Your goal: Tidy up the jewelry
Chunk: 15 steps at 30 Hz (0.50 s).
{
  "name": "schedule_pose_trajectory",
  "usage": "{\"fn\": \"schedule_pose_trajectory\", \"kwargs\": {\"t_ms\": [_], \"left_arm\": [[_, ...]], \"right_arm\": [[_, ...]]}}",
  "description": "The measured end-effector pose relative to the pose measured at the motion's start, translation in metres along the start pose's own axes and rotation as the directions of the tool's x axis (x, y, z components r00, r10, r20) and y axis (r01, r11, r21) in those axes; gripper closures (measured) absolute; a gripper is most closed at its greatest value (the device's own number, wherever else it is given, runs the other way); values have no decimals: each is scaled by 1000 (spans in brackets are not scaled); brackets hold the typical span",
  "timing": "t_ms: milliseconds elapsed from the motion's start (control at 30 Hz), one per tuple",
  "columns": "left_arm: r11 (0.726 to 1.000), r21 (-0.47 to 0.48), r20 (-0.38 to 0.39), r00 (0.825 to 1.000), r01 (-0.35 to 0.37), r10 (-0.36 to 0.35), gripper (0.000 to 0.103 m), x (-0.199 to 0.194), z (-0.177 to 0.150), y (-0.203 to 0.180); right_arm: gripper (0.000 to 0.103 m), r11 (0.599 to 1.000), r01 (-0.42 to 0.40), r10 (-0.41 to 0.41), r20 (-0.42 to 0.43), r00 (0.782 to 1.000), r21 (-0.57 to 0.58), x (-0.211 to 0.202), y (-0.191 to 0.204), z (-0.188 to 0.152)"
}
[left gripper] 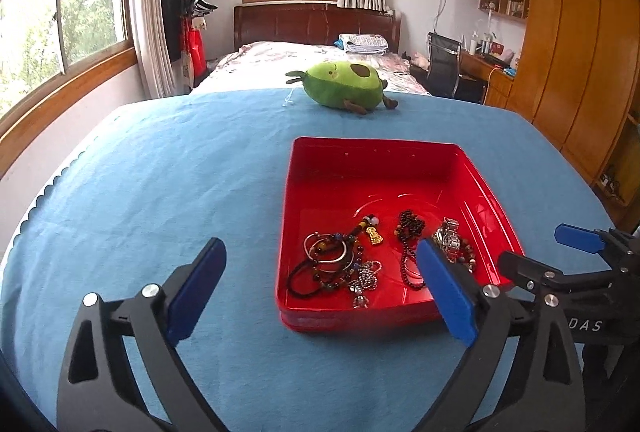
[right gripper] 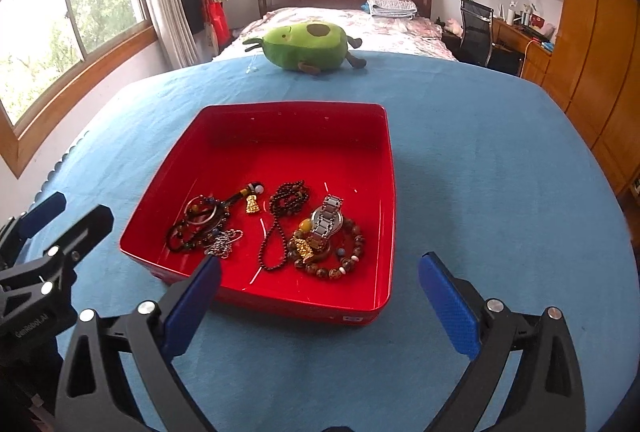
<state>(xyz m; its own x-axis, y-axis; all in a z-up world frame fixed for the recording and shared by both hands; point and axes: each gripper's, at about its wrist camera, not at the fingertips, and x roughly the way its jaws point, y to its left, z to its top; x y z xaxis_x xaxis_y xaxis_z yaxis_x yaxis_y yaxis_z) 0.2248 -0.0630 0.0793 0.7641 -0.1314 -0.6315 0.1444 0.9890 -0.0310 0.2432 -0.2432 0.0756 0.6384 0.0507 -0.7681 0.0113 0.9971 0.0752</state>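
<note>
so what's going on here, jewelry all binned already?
Looks that way. Both the left gripper and the right gripper hang open and empty at the near edge of the red tray. The beaded necklace, watch and bracelets lie inside it. Only a plush avocado sits elsewhere on the blue cloth.

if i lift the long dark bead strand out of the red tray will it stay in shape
Probably not: the dark bead strand lies in a loose, bent loop, so it should droop and swing. Its small round beads look slippery. It lies apart from the watch, so snagging seems unlikely.
</note>
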Motion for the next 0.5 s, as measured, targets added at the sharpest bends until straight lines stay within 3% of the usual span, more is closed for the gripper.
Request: {"fn": "schedule_pose_trajectory", "kwargs": {"t_ms": [167, 500], "left_arm": [[1000, -6, -4, 1000, -5, 5, 4, -3, -1, 5], [999, 36, -81, 996, -22, 25, 3, 16, -8, 3]], "right_arm": [[4, 1000, 7, -7, -12, 1000, 11, 0, -1, -4], [4, 1000, 19, -18, -26, 1000, 10, 4, -2, -7]]}}
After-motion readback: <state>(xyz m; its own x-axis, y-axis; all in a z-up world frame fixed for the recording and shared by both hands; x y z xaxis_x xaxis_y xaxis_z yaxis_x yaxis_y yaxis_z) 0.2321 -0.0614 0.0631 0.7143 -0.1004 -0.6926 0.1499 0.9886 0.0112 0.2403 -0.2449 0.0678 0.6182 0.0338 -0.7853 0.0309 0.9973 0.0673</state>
